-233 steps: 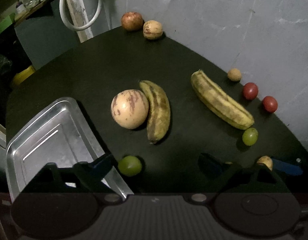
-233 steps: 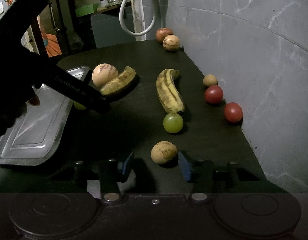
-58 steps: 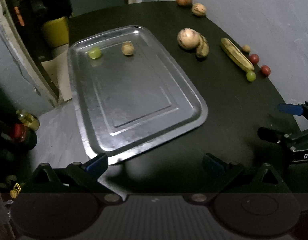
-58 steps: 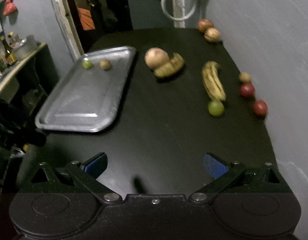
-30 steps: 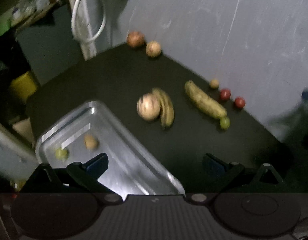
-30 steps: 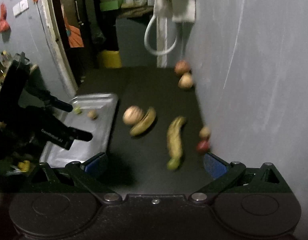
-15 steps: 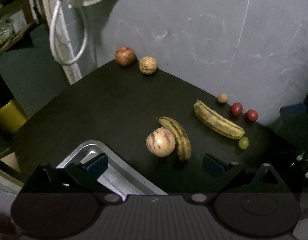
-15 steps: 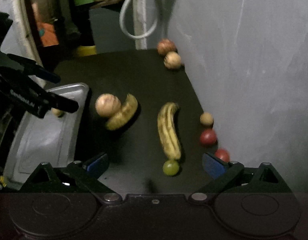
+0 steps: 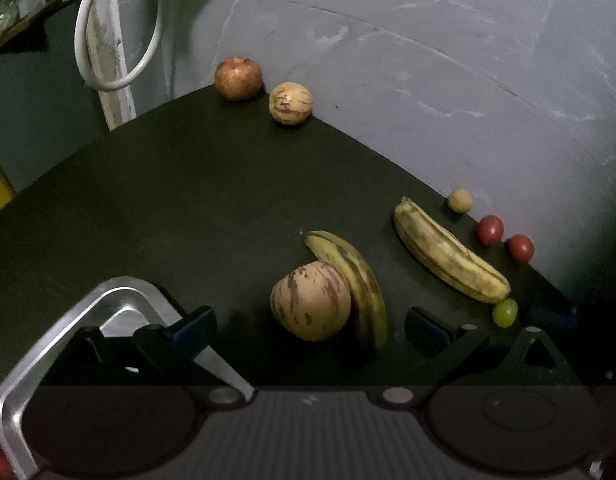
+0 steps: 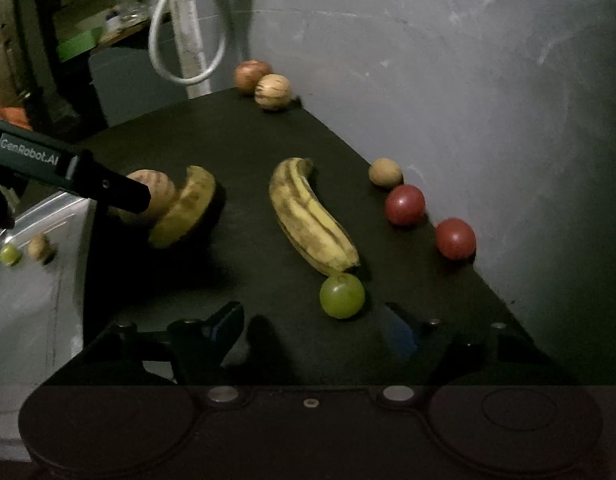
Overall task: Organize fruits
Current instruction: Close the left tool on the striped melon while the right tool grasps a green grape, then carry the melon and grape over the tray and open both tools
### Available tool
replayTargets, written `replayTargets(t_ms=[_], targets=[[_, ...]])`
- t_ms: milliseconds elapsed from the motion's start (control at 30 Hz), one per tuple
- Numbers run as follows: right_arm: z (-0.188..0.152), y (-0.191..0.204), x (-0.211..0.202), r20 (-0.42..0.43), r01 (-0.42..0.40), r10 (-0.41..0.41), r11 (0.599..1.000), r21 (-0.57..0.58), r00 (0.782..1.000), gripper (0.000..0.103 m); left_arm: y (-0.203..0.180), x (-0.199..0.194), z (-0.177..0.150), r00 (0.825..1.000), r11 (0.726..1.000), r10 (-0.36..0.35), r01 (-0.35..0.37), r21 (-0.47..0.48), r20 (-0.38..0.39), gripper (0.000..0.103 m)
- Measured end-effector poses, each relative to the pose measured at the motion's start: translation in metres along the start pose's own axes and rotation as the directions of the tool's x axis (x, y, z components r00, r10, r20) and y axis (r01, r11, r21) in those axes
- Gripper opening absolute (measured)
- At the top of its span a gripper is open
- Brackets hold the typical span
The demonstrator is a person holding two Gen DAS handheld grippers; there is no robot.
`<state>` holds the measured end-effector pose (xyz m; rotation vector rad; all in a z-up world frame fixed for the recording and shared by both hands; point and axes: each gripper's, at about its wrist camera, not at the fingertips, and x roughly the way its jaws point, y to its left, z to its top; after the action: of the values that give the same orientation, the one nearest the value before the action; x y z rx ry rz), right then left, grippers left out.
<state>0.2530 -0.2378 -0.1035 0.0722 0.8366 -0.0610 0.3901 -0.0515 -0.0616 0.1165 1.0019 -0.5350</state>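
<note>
Right wrist view: right gripper [image 10: 313,330] jaws, just narrowing, stand apart below a smooth round green grape [image 10: 341,295].

The left black plastic two-finger gripper [image 9: 309,326] has blue pads [image 9: 194,322] on angular, triangle-braced fingers, two silver screws and a ribbed grey body. The right black plastic gripper [image 10: 313,330] matches it (the left one's side reads "GenRobot.AI").

A dim utility or storage room: bare grey plaster wall [image 9: 427,60] at two o'clock, cluttered shelf [image 10: 104,20] at eleven, white hose [image 9: 108,40] hanging.
</note>
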Motion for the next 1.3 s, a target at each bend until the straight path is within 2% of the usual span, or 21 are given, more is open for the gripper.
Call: replayTargets(t_ms=[167,333,433,500,667,900,1067,1133,1300], targets=[[0.0,0.005,0.008,0.025,0.031,-0.032,0.999,0.044,0.999,0.068,0.006,0.012,0.0,1.0,0.998,-0.004,0.005,-0.055,0.018,0.1],[0.0,0.008,0.013,0.05,0.052,-0.055,0.997,0.065,0.997,0.065,0.012,0.019,0.001,0.999,0.995,-0.013,0.016,-0.095,0.031,0.09],[-0.001,0.006,0.011,0.058,0.06,-0.065,0.995,0.08,0.996,0.061,0.011,0.023,0.001,0.999,0.995,-0.034,0.036,-0.091,0.028,0.082],[-0.001,0.005,0.011,0.061,0.062,-0.068,0.994,0.085,0.996,0.059,0.009,0.024,0.0,0.999,0.995,-0.038,0.041,-0.087,0.027,0.08],[-0.002,0.003,0.011,0.07,0.081,-0.088,0.992,0.101,0.994,0.047,0.005,0.026,0.0,0.998,0.994,-0.054,0.057,-0.094,0.032,0.073],[-0.002,-0.002,0.009,0.068,0.108,-0.117,0.987,0.122,0.991,0.027,0.0,0.022,-0.003,0.999,0.995,-0.026,0.03,-0.099,0.044,0.068],[-0.002,-0.005,0.008,0.065,0.095,-0.105,0.987,0.133,0.992,0.025,0.002,0.016,-0.006,0.998,0.991,-0.008,0.017,-0.129,0.066,0.061],[-0.002,-0.004,0.007,0.065,0.085,-0.094,0.988,0.132,0.993,0.025,0.002,0.014,-0.006,0.998,0.991,0.008,0.001,-0.132,0.069,0.053],[-0.003,0.0,0.004,0.067,0.054,-0.063,0.991,0.123,0.996,0.025,0.001,0.013,-0.009,0.998,0.99,0.012,-0.003,-0.14,0.061,0.053]])
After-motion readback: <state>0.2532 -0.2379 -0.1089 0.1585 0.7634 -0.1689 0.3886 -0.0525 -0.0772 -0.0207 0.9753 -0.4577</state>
